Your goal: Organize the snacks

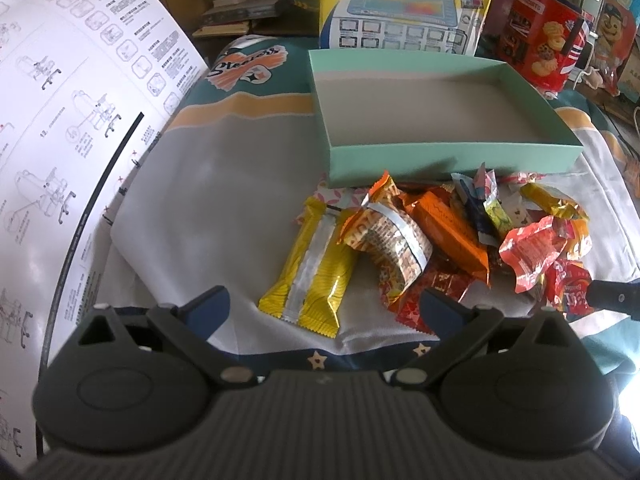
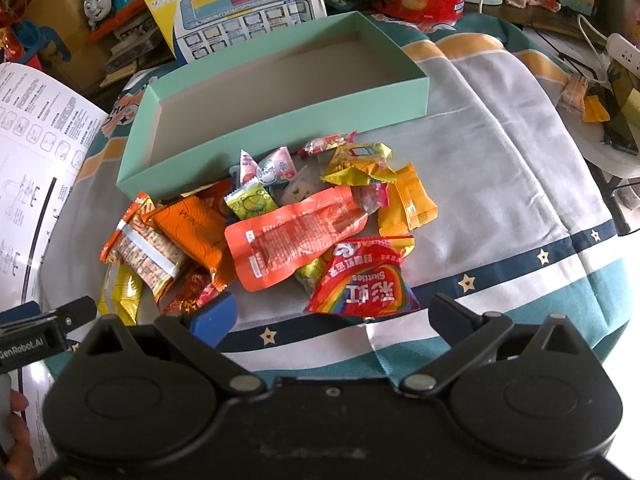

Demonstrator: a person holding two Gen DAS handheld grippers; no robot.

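Snacks (image 2: 276, 220): loose heap of wrapped packets on the cloth-covered desk (image 2: 500, 168), lying just in front of the near wall of the mint-green box (image 2: 280, 132). Box interior bare. Red Skittles bag (image 2: 366, 280) at near edge of heap; yellow bar (image 1: 316, 272) at the heap's left end. Left tongs (image 1: 324, 306) spread wide, hovering over the yellow bar, gripping nothing. Right tongs (image 2: 332, 312) likewise spread, just short of the Skittles bag. Printed instruction sheet (image 1: 68, 120) lies left of the cloth
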